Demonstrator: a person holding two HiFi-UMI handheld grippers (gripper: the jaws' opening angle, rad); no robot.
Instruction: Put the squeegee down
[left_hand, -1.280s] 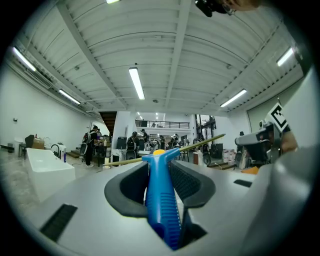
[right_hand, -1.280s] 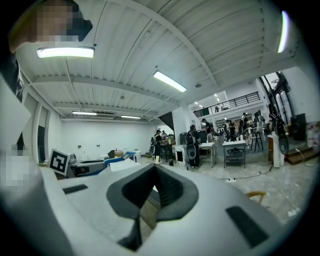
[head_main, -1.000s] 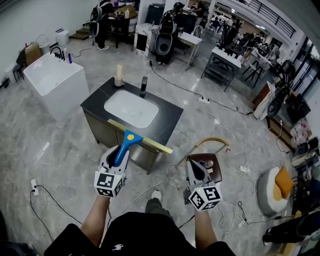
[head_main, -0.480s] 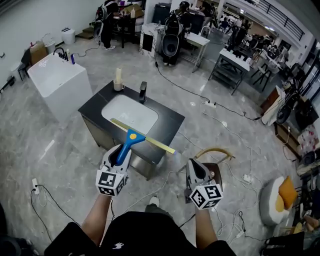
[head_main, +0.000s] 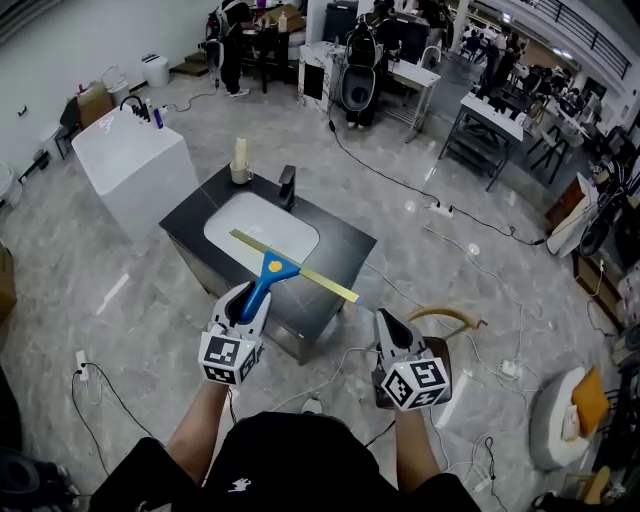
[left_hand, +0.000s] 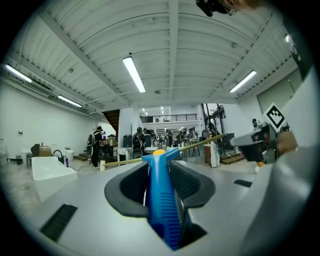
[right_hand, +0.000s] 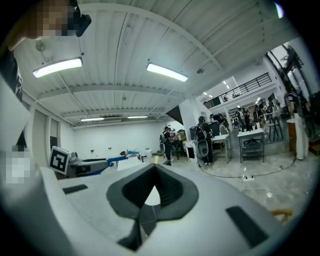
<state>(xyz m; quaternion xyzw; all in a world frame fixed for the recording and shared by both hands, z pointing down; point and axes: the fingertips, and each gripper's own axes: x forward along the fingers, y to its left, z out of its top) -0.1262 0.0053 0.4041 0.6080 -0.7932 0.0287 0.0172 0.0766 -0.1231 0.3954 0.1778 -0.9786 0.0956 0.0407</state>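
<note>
My left gripper (head_main: 245, 300) is shut on the blue handle of the squeegee (head_main: 264, 283). In the left gripper view that handle (left_hand: 161, 192) runs straight out between the dark pads of the gripper (left_hand: 159, 164). The yellow blade (head_main: 298, 267) lies crosswise, held level over the front part of the black vanity top (head_main: 345, 242) with its white basin. My right gripper (head_main: 388, 326) hangs to the right of the vanity, above the floor. Its pads meet at the tips in the right gripper view (right_hand: 155, 170), and nothing is between them.
A black faucet (head_main: 288, 185) and a pale roll (head_main: 240, 160) stand at the vanity's far edge. A white block sink (head_main: 135, 160) is at the left. A wooden chair (head_main: 448, 322) stands beside my right gripper. Cables cross the floor, and desks and people fill the back.
I have come closer to the vanity. Both grippers moved forward, and the squeegee blade went from the counter's front edge to over the counter near the basin. The grip is unchanged.
</note>
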